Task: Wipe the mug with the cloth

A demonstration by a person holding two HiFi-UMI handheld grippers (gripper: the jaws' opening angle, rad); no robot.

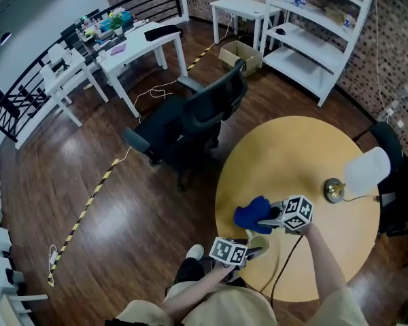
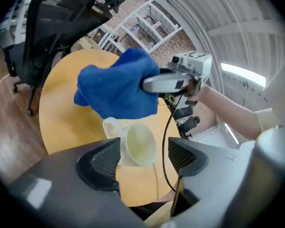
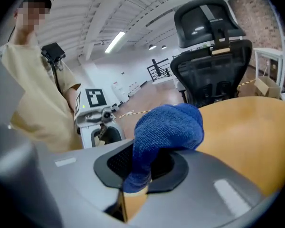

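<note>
A pale cream mug [image 2: 138, 144] lies tilted near the front edge of the round wooden table [image 1: 292, 155], its mouth toward my left gripper's camera. My left gripper [image 2: 143, 158] is open, with the mug between its jaws and a gap at the right pad. In the head view the mug [image 1: 257, 244] sits just past the left gripper [image 1: 253, 251]. My right gripper [image 3: 147, 167] is shut on a blue cloth [image 3: 168, 127], which bunches out over its jaws. The cloth [image 2: 118, 87] hangs just above and behind the mug, and in the head view the cloth [image 1: 251, 214] is left of the right gripper [image 1: 263, 223].
A desk lamp [image 1: 364, 172] with a white shade stands at the table's right side. A black office chair [image 1: 190, 117] is pulled up at the table's far left. A black cable [image 1: 282, 267] trails from the right gripper over the front edge. White desks and shelves stand farther back.
</note>
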